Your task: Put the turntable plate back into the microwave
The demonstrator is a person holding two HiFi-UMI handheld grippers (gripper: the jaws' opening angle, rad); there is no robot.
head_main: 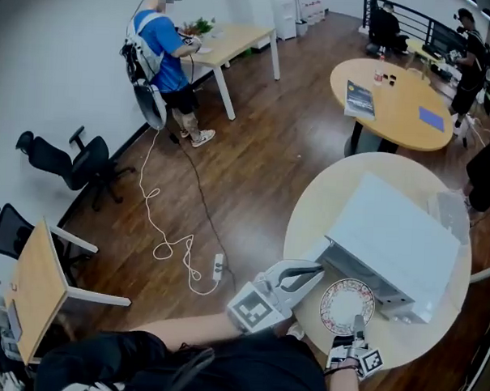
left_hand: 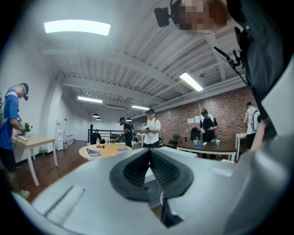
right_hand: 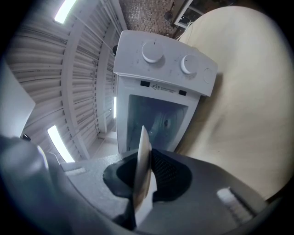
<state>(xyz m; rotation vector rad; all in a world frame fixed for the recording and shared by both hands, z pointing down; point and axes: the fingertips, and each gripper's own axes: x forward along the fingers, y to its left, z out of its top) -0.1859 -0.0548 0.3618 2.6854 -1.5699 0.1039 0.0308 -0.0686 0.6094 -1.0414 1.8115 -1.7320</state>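
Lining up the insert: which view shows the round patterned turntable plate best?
Head view: the round red-patterned turntable plate shows face-on, held by the right gripper. Right gripper view shows only its edge; left gripper view shows none.

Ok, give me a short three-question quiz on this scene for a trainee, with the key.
1. True or false: the plate is already inside the microwave.
2. How many knobs are on the microwave's front? A) one B) two C) four
3. Fill in: the microwave stands on a round ___.
Key: 1. False: the right gripper holds the plate by its rim, outside the microwave. 2. B. 3. table.
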